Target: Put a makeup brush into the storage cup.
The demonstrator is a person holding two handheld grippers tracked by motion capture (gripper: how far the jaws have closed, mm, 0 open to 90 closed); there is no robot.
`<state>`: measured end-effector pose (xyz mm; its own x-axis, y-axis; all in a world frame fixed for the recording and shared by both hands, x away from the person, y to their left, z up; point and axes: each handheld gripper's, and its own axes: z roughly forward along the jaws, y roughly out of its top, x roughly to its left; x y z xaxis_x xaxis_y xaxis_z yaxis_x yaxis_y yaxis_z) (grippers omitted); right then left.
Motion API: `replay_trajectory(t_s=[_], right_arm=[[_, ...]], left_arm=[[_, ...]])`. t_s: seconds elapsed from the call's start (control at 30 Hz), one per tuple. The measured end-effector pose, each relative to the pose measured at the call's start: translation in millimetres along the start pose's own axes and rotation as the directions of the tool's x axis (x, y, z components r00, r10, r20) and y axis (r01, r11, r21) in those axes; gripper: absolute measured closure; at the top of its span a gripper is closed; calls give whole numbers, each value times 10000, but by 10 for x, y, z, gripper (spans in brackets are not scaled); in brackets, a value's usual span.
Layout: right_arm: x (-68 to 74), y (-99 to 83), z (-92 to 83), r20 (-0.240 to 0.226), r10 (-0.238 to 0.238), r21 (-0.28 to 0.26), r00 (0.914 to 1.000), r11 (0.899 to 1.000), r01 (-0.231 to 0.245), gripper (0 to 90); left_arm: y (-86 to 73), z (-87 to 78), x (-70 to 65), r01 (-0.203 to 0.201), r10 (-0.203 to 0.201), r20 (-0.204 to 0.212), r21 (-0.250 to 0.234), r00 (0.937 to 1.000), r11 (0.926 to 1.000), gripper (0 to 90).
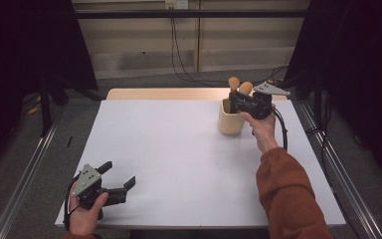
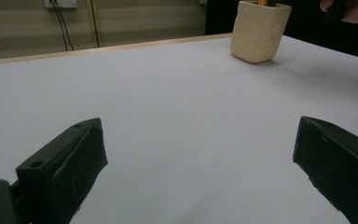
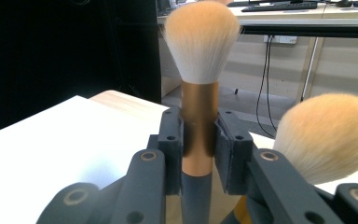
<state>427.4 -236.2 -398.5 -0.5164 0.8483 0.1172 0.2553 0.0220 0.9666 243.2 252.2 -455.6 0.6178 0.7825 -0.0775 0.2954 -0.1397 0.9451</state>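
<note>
Makeup brush [image 3: 199,93]: we see it upright over the cream holder [image 1: 230,119] at the table's [image 1: 179,149] far right. Leftmost, our left gripper [image 1: 117,178], jaws apart, nothing between. Right gripper [image 1: 235,102], jaws clamped on that brush's copper ferrule; second brush [image 3: 326,135] beside.

I found no text, label, brand, number or sign that could be read in any of the views. The pale cup [image 2: 259,31] showed a plain wall with only faint dimples, and the brush [image 3: 200,88] carried no marking on its gold band.
</note>
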Motion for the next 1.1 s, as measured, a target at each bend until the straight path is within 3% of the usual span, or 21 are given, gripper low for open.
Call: replay_trajectory(t_s=[0.57, 1.1], right_arm=[[35, -154, 15, -133, 56, 569, 9999, 9984, -48, 731], [67, -214, -67, -214, 104, 774, 9997, 9970, -87, 534]], left_arm=[[-1, 4, 3, 25, -25, -13, 4, 10000, 10000, 23], [11, 37, 4, 69, -69, 6, 30, 10000, 10000, 23]])
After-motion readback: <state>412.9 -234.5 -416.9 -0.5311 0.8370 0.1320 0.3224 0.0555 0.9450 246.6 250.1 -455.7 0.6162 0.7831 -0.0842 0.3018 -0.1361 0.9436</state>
